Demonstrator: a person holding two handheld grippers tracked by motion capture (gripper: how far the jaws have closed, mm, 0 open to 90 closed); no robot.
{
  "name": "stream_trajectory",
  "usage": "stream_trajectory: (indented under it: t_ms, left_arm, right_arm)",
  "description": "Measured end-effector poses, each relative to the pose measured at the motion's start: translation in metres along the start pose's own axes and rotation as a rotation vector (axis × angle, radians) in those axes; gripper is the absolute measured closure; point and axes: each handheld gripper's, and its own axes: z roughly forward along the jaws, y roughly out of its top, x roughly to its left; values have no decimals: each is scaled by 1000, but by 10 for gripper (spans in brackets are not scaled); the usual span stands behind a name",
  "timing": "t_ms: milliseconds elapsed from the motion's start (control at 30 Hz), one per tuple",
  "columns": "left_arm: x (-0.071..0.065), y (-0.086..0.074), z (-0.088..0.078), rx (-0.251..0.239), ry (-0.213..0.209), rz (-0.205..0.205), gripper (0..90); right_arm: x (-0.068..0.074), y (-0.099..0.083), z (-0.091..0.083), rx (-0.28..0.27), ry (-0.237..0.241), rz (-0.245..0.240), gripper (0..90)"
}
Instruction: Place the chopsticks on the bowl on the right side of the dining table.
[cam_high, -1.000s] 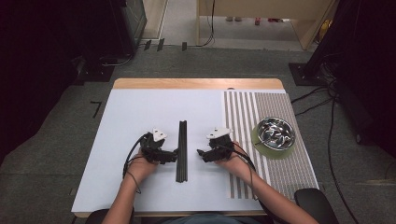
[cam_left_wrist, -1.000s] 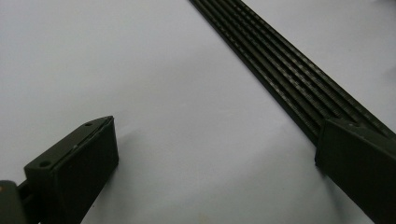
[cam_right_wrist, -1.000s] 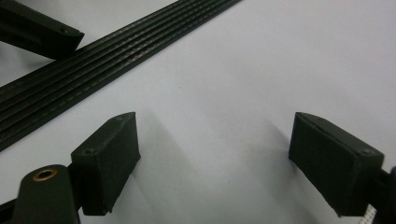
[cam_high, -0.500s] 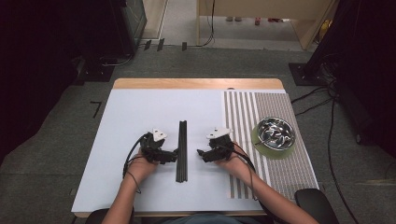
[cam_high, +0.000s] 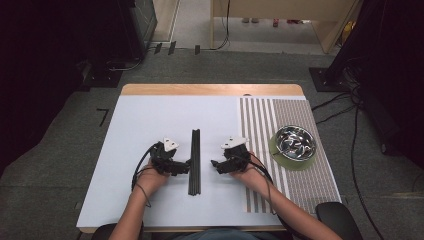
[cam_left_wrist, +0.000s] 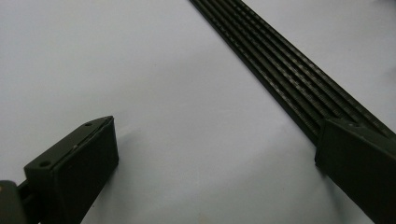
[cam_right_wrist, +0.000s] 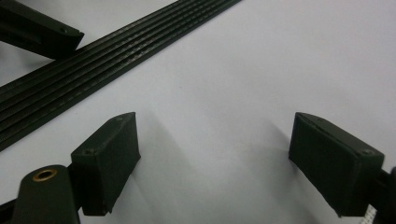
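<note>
- A long black ribbed strip (cam_high: 194, 161) lies flat on the white surface (cam_high: 150, 120), running straight away from the person; it serves as the landmark here.
- The left gripper (cam_high: 181, 166) sits just left of the strip's middle, low on the surface, with its fingers spread wide. In the left gripper view 1 finger (cam_left_wrist: 359, 161) overlaps the strip's (cam_left_wrist: 275, 70) near edge while the other (cam_left_wrist: 77, 170) rests on bare white.
- The right gripper (cam_high: 216, 164) sits just right of the strip, a short gap away, its fingers also wide apart. In the right gripper view both fingers (cam_right_wrist: 107, 158) stand over bare surface, with the strip (cam_right_wrist: 107, 53) crossing beyond them.
- Left of the strip the white sheet runs bare to its left edge; beyond the strip's far end it stays bare up to the wooden rim (cam_high: 210, 89).
- Right of the strip, past the right gripper, a striped mat (cam_high: 270, 120) covers the surface.
- A metal bowl (cam_high: 295, 142) stands on a green disc (cam_high: 280, 159) on that mat, well apart from the strip and near the surface's right edge.
- Cables (cam_high: 345, 102) trail on the floor to the right of the surface.
</note>
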Motion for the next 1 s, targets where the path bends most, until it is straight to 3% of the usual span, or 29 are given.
stream_trajectory:
  t_ms: [700,900,1000]
  left_arm:
    - [0,0,0,0,0,0,0]
    - [0,0,0,0,0,0,0]
    - [0,0,0,0,0,0,0]
  right_arm:
    - [0,1,0,3,-1,4,160]
    - [4,3,-1,22,-15,20,180]
    - [8,4,-2,26,2,24,181]
